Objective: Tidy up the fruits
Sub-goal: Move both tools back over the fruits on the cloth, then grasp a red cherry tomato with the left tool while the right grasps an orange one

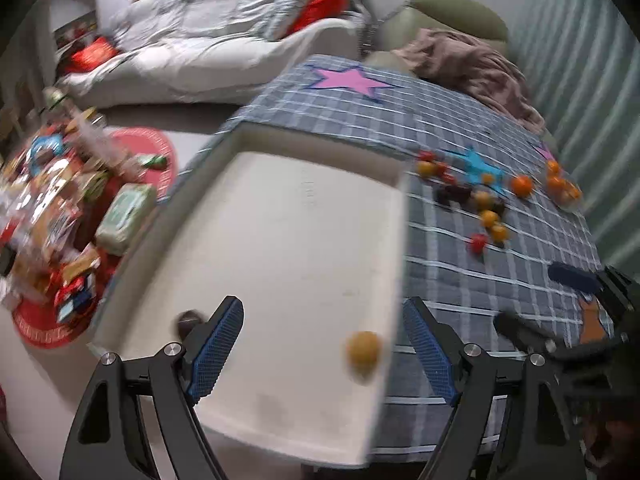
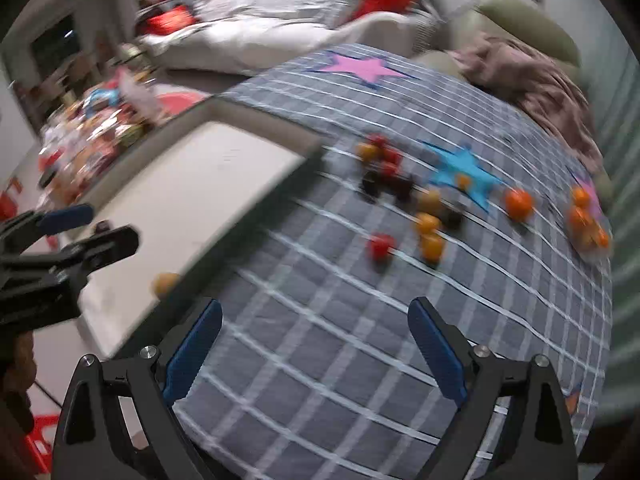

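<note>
Both tools, left (image 1: 322,344) and right (image 2: 316,344), gape empty; round yellow fruit (image 1: 363,354) blurred.

Left gripper (image 1: 323,344) tilted steeply downward, blue-padded fingers (image 1: 216,354) spread wide with nothing gripped. Right gripper (image 2: 315,346) angled down likewise, fingers (image 2: 438,350) splayed even wider, empty between.

The left gripper (image 1: 322,344) and the right gripper (image 2: 316,344) are showing the same build: black angular arms with triangular cut-outs, round silver screws at the joints, and blue fingers (image 1: 216,352) whose pads are carrying a fine grid texture.
</note>
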The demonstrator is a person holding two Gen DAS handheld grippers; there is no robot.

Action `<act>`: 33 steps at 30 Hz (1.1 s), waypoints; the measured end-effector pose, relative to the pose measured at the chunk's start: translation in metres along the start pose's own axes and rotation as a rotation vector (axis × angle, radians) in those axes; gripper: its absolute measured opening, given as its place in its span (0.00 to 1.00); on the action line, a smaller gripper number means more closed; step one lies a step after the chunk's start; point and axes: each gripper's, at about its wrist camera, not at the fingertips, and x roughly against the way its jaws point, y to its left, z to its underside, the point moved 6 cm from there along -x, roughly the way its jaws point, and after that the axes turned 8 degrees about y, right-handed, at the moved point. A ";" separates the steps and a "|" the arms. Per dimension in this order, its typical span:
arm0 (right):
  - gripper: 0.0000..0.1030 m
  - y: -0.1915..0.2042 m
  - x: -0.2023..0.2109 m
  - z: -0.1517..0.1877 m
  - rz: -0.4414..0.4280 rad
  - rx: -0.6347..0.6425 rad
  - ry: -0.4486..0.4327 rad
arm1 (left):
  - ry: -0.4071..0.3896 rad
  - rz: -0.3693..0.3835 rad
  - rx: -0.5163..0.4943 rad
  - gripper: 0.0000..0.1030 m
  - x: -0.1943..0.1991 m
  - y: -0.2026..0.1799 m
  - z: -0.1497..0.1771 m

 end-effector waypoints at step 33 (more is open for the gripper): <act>0.28 -0.088 -0.081 -0.048 -0.096 -0.098 0.068 | 0.038 -0.058 -0.276 0.81 -0.106 -0.153 -0.042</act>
